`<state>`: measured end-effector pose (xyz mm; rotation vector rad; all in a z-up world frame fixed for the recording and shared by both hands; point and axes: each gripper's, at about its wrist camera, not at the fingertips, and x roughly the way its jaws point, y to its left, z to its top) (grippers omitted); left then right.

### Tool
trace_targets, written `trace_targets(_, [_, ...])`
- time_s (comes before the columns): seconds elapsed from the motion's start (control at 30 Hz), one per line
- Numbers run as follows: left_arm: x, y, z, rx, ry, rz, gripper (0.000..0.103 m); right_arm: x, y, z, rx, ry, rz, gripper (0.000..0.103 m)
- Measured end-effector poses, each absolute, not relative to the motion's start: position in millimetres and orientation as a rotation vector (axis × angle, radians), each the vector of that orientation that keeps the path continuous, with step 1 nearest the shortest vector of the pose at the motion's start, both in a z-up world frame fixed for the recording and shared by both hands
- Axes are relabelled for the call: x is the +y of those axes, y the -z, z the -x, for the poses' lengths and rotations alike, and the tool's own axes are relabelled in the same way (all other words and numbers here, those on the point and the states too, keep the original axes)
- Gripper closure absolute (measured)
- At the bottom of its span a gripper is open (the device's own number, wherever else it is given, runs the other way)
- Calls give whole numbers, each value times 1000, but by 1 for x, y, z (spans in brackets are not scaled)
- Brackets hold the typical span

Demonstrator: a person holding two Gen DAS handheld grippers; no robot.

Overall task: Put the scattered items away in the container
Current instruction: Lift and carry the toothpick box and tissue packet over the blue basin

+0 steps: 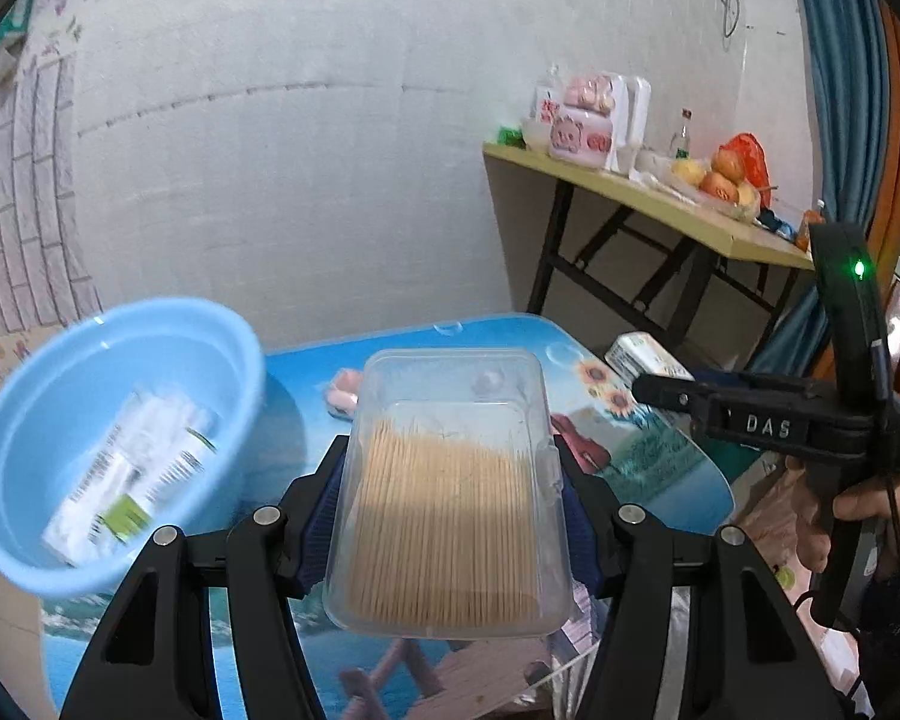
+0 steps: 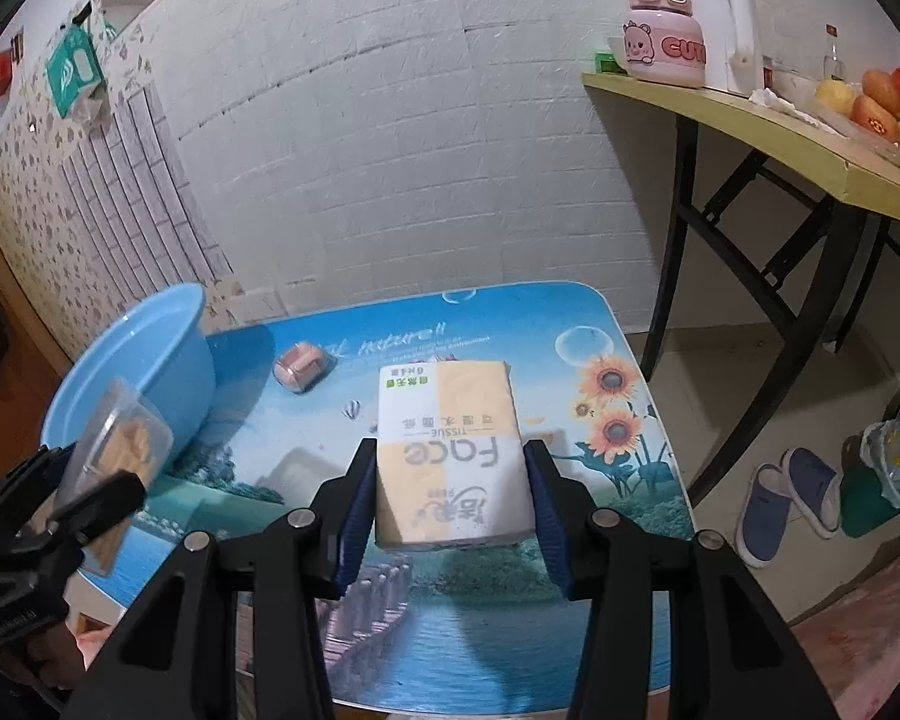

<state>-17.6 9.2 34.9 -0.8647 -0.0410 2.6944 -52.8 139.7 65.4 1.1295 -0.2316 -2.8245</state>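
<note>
My left gripper point(image 1: 450, 468) is shut on a clear plastic toothpick box point(image 1: 450, 498) and holds it above the table, right of the blue basin point(image 1: 36, 396). A white and green packet point(image 1: 126, 468) lies in the basin. My right gripper point(image 2: 450, 480) has its pads on both sides of a yellow and white tissue pack point(image 2: 450, 450), held over the table point(image 2: 570, 324). A small pink item in clear wrap point(image 2: 300, 366) lies on the table beside the basin point(image 2: 144, 354). The left gripper with the box shows in the right wrist view point(image 2: 108, 456).
The low table has a blue landscape print and stands against a white brick wall. A yellow folding table point(image 2: 750, 126) with a pink pot, kettle and fruit stands at the right. Slippers point(image 2: 774, 504) and a bag lie on the floor at the right.
</note>
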Motion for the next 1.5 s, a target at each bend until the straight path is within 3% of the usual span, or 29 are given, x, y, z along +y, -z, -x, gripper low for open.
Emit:
trace_targets(0.43, [-61, -67, 18, -115, -2872, 825, 44, 102, -85, 63, -178, 2759, -1047, 55])
trace_targets(0.93, [-153, -53, 48, -199, -3069, 955, 44, 11, -119, 78, -92, 2629, -911, 54])
trace_targets(1.5, [-170, -30, 71, -142, -2998, 1107, 44, -57, -119, 86, -43, 2526, -919, 54])
